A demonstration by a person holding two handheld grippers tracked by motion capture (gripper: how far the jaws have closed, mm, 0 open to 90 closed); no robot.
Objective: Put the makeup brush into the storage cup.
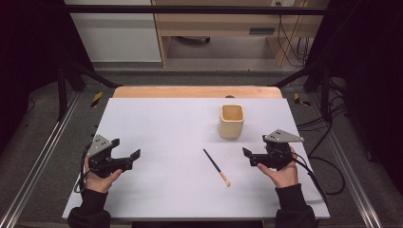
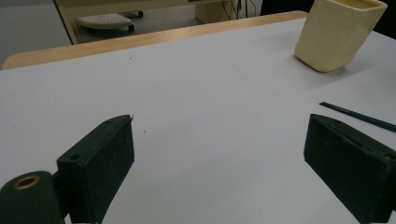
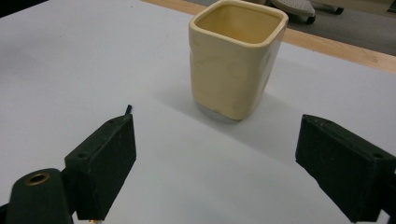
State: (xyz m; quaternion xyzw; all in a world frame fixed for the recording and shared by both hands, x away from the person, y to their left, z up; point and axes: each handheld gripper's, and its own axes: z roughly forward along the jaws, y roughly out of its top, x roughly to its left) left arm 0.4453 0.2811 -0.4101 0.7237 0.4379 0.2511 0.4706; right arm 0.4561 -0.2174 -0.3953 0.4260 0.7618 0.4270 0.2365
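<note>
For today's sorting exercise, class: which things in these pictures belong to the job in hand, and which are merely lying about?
Belonging to the job:
- pencil, lying flat on the white table
- cream square cup, upright and empty
- left gripper and right gripper, both open, holding nothing

Lying about:
- wooden furniture behind the table
- cables on the floor

I'm seeing a slim dark pencil (image 1: 216,167) with a pale tan tip lying flat on the white table (image 1: 161,123), angling from upper left to lower right in the high view. A cream square cup (image 1: 232,121) with rounded corners is standing upright and empty beyond it, toward the table's far right, well apart from the pencil.
</note>
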